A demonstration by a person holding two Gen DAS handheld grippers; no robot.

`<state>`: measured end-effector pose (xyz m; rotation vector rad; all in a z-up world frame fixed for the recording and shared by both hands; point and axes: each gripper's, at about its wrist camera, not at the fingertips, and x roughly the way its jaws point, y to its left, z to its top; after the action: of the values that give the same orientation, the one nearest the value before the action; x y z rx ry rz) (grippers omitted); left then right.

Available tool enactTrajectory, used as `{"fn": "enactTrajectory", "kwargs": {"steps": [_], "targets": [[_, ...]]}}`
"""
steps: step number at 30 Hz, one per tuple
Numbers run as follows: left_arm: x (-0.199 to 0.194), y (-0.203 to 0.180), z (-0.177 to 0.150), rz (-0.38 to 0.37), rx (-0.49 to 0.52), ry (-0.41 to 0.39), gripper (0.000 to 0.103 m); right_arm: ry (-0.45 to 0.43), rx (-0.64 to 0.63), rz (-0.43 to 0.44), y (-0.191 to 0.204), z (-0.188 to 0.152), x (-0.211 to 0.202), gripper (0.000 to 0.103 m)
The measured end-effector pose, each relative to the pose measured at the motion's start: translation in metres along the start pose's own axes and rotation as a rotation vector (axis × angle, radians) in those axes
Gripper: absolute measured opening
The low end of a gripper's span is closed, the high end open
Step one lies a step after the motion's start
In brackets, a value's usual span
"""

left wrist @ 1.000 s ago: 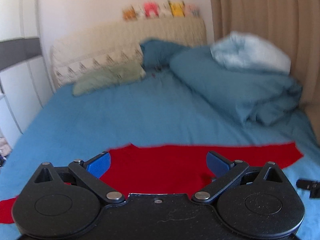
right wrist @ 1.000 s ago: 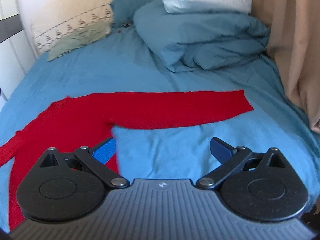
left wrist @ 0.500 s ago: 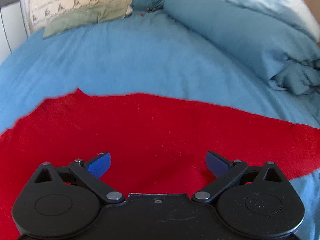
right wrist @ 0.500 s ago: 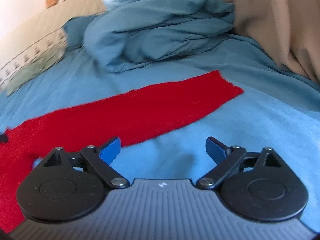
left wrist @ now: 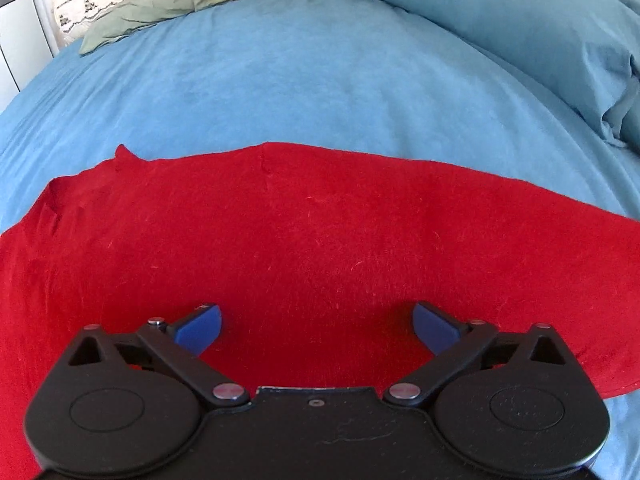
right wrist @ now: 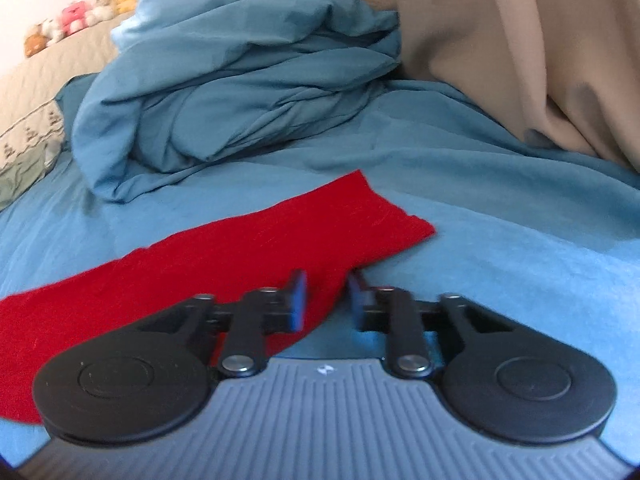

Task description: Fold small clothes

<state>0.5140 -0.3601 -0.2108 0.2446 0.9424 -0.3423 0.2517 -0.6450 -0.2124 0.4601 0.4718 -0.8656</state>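
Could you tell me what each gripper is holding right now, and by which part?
The left gripper holds nothing. The right gripper is closing around the red garment's sleeve edge; grip unconfirmed.

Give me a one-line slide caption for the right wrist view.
Right gripper, jaws narrowed, straddles the edge of a red garment's sleeve on the blue bedsheet.

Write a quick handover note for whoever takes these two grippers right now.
Left gripper: open, low over the body of the red top, holding nothing.
Right gripper: fingers nearly together around the near edge of the sleeve; whether it grips yet is unclear.
The top lies spread flat on the bed, sleeve stretched out.
Done: laid out. Left: every fold, probably starting with that sleeve.
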Motion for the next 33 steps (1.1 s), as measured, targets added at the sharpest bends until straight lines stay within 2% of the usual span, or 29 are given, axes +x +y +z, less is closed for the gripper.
{"fn": "enactTrajectory", "kwargs": {"steps": [1,5,7,10,14,17,19,23,26,30,33], "targets": [[0.001,0.001,0.001,-0.002,-0.002,0.003,0.103,0.004,0.001,-0.005,0.000,0.001,0.001,0.021],[-0.002,0.014,0.006,-0.037,-0.023,0.028,0.103,0.026,-0.020,-0.019,0.010,0.011,-0.002,0.020],[-0.010,0.027,0.007,-0.059,-0.064,0.030,0.103,0.023,-0.015,0.011,0.018,0.024,-0.011,0.020],[-0.031,0.054,0.005,-0.082,-0.102,-0.007,0.103,-0.026,-0.058,0.060,0.046,0.049,-0.036,0.020],[-0.071,0.098,0.000,-0.024,-0.081,-0.097,0.103,-0.087,-0.097,0.196,0.105,0.083,-0.074,0.020],[-0.101,0.139,-0.010,0.005,-0.088,-0.162,0.103,-0.114,-0.130,0.349,0.169,0.096,-0.109,0.020],[-0.115,0.170,-0.017,0.011,-0.123,-0.186,0.103,-0.116,-0.160,0.468,0.220,0.092,-0.132,0.020],[-0.131,0.227,-0.041,0.022,-0.197,-0.201,0.103,-0.080,-0.233,0.728,0.320,0.053,-0.168,0.020],[-0.136,0.262,-0.062,0.049,-0.239,-0.213,0.103,0.029,-0.313,0.863,0.391,-0.006,-0.175,0.020],[-0.133,0.299,-0.099,0.044,-0.312,-0.210,0.103,0.224,-0.442,0.922,0.452,-0.111,-0.162,0.020],[-0.125,0.317,-0.121,0.011,-0.368,-0.176,0.103,0.318,-0.505,0.908,0.463,-0.168,-0.155,0.020]]}}
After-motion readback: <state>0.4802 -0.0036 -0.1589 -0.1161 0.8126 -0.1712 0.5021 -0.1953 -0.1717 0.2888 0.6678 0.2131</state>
